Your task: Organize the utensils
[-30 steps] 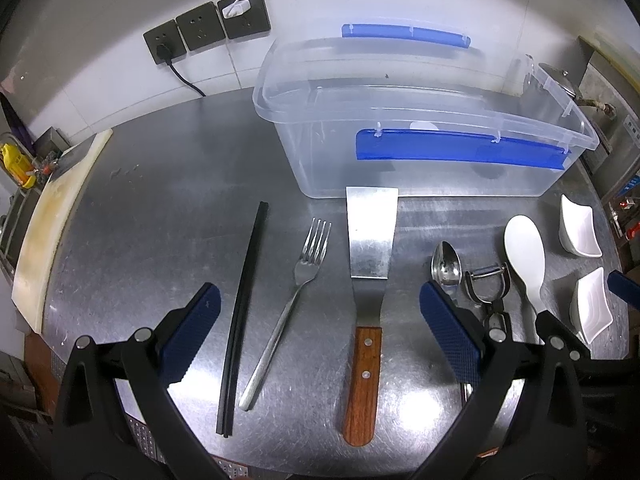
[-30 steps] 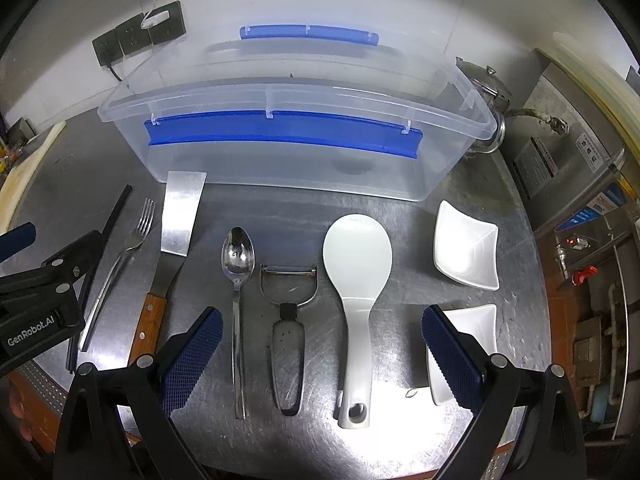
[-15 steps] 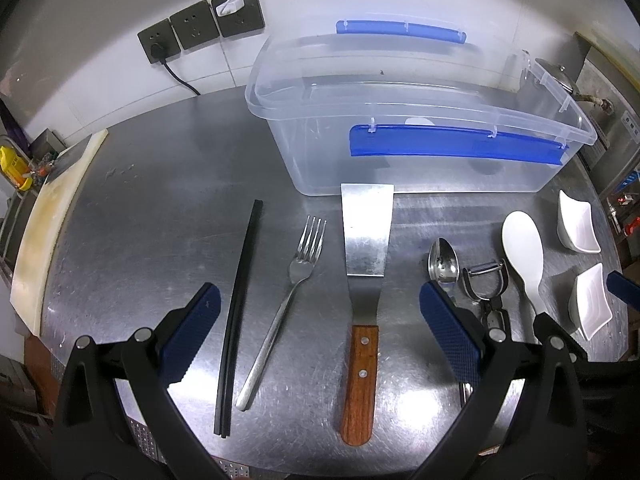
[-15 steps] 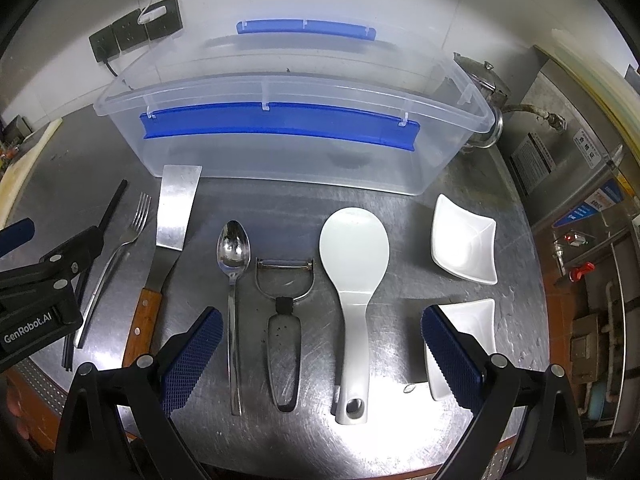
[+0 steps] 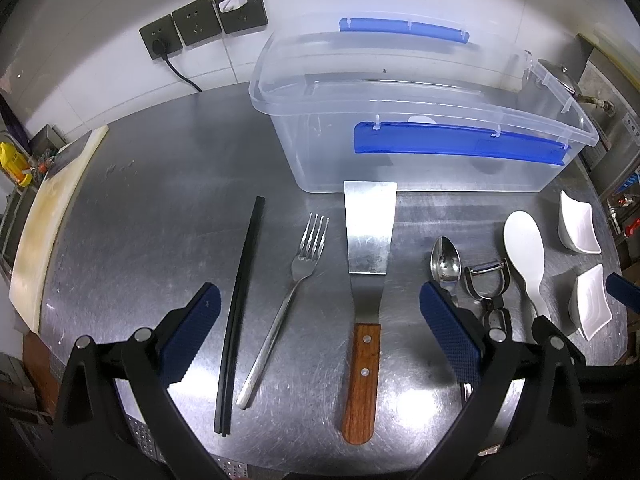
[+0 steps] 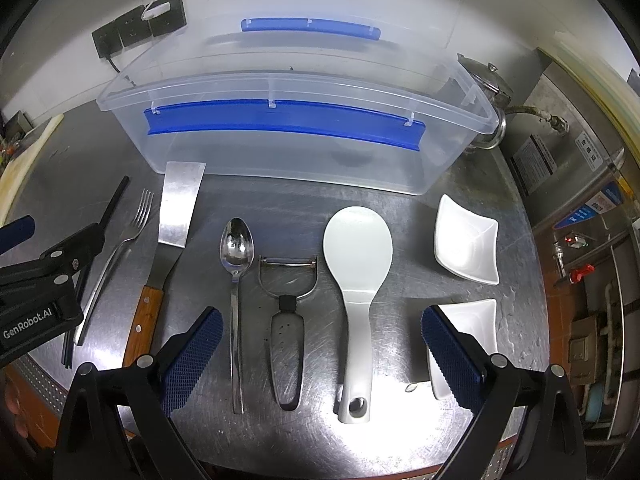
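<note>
A row of utensils lies on the steel table in front of a clear plastic bin (image 5: pixel 420 128) with blue handles. From the left: black chopsticks (image 5: pixel 240 308), a fork (image 5: pixel 288 304), a wooden-handled spatula (image 5: pixel 366 300), a spoon (image 6: pixel 237 280), a peeler (image 6: pixel 287 320) and a white rice paddle (image 6: pixel 356 296). My left gripper (image 5: pixel 320 332) is open and empty, above the fork and spatula. My right gripper (image 6: pixel 320 352) is open and empty, above the peeler and paddle. The bin (image 6: pixel 288 136) holds no utensils.
Two small white dishes (image 6: pixel 466 240) (image 6: pixel 464 344) sit at the right. A cutting board (image 5: pixel 44 216) lies at the table's left edge. Wall sockets (image 5: pixel 204 24) with a cable are behind the bin. A metal kettle (image 6: pixel 486 92) and appliances stand at the right.
Both grippers have drifted slightly back and up, so the scene sits a little farther away. Nothing on the table has moved. Both grippers stay open.
</note>
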The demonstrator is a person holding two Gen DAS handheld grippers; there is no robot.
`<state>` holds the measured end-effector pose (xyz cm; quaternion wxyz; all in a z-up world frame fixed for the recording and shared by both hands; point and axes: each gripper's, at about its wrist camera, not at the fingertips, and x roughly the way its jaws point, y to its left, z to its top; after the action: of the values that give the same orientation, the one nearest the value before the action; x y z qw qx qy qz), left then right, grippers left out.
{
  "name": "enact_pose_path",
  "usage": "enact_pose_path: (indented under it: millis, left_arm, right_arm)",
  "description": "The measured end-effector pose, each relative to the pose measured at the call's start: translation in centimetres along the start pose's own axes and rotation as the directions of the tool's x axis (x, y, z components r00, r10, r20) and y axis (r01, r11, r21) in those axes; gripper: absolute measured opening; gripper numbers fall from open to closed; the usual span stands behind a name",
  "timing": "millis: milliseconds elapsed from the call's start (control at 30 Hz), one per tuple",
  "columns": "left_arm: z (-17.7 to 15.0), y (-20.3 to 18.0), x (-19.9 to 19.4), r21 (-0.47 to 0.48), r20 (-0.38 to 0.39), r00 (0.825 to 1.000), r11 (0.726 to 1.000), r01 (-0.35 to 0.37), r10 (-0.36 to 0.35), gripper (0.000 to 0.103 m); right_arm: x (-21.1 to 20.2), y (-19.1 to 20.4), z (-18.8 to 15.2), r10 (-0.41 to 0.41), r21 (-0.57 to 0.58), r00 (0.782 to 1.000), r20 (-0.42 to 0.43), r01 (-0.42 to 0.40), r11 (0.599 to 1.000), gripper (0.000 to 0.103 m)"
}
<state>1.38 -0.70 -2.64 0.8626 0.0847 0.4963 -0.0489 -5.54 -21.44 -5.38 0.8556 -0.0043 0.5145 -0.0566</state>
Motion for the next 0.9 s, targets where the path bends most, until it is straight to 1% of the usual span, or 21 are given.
enact_pose_path:
  millis: [200, 300, 400, 467, 500, 533, 600, 667, 700, 733, 767, 833, 867, 900]
  left_arm:
    - [0.0, 0.1, 0.1, -0.005, 0.001, 1.0, 1.0, -0.002, 0.002, 0.096]
    - [0.1, 0.1, 0.0, -0.003, 0.002, 1.0, 1.0, 0.008, -0.008, 0.096]
    - [0.5, -0.2, -0.1, 0.01, 0.014, 0.999, 0.999, 0.051, -0.051, 0.096]
    - [0.8, -0.6, -0.6, 0.028, 0.039, 0.991, 0.992, 0.123, -0.124, 0.096]
    - [1.0, -0.8, -0.8, 0.04, 0.05, 0.986, 0.986, 0.16, -0.162, 0.096]
    - [1.2, -1.2, -1.2, 0.059, 0.064, 0.975, 0.976, 0.208, -0.212, 0.096]
    - [1.4, -2.2, -1.5, 0.093, 0.07, 0.956, 0.956, 0.278, -0.285, 0.096]
    - [1.5, -4.0, -1.4, 0.142, 0.058, 0.929, 0.924, 0.355, -0.366, 0.096]
    - [1.4, -4.9, -1.4, 0.165, 0.059, 0.918, 0.911, 0.379, -0.393, 0.096]
    - [1.1, -5.7, -1.3, 0.176, 0.055, 0.912, 0.903, 0.392, -0.406, 0.096]
    - [1.0, -6.6, -1.3, 0.179, 0.043, 0.905, 0.894, 0.411, -0.424, 0.096]
    - [0.5, -8.6, -1.3, 0.153, 0.017, 0.864, 0.856, 0.494, -0.502, 0.096]
    - [0.4, -9.2, -1.3, 0.14, 0.013, 0.854, 0.846, 0.514, -0.52, 0.096]
    - [0.3, -10.0, -1.2, 0.123, 0.011, 0.847, 0.842, 0.526, -0.531, 0.096]
  right_arm:
    - [0.0, -0.1, 0.0, -0.002, 0.007, 1.0, 0.004, 0.002, 1.0, 0.099]
    - [-0.3, -0.7, 0.0, 0.012, 0.024, 1.0, 0.019, -0.012, 1.0, 0.099]
    - [-1.0, -1.9, 0.0, 0.037, 0.058, 0.998, 0.051, -0.04, 0.998, 0.099]
    - [-1.9, -3.4, -0.2, 0.048, 0.1, 0.995, 0.086, -0.057, 0.993, 0.099]
    - [-2.3, -4.6, -0.4, 0.042, 0.126, 0.994, 0.105, -0.055, 0.991, 0.099]
    - [-2.5, -5.4, -0.6, 0.031, 0.145, 0.993, 0.11, -0.047, 0.988, 0.099]
    - [-2.7, -7.8, -1.2, -0.012, 0.209, 0.995, 0.102, -0.01, 0.978, 0.099]
    - [-2.6, -10.5, -2.2, -0.055, 0.257, 0.995, 0.086, 0.031, 0.966, 0.099]
    - [-2.7, -11.5, -2.7, -0.068, 0.267, 0.993, 0.093, 0.041, 0.963, 0.099]
    - [-2.9, -12.9, -3.3, -0.067, 0.28, 0.992, 0.109, 0.034, 0.96, 0.099]
    - [-3.0, -14.0, -3.6, -0.055, 0.292, 0.992, 0.115, 0.019, 0.956, 0.099]
    - [-2.4, -16.3, -4.1, 0.009, 0.313, 0.995, 0.101, -0.041, 0.949, 0.096]
    - [-1.8, -17.5, -4.3, 0.047, 0.311, 0.995, 0.09, -0.073, 0.948, 0.096]
    - [-1.1, -18.5, -4.4, 0.084, 0.302, 0.992, 0.093, -0.108, 0.947, 0.096]
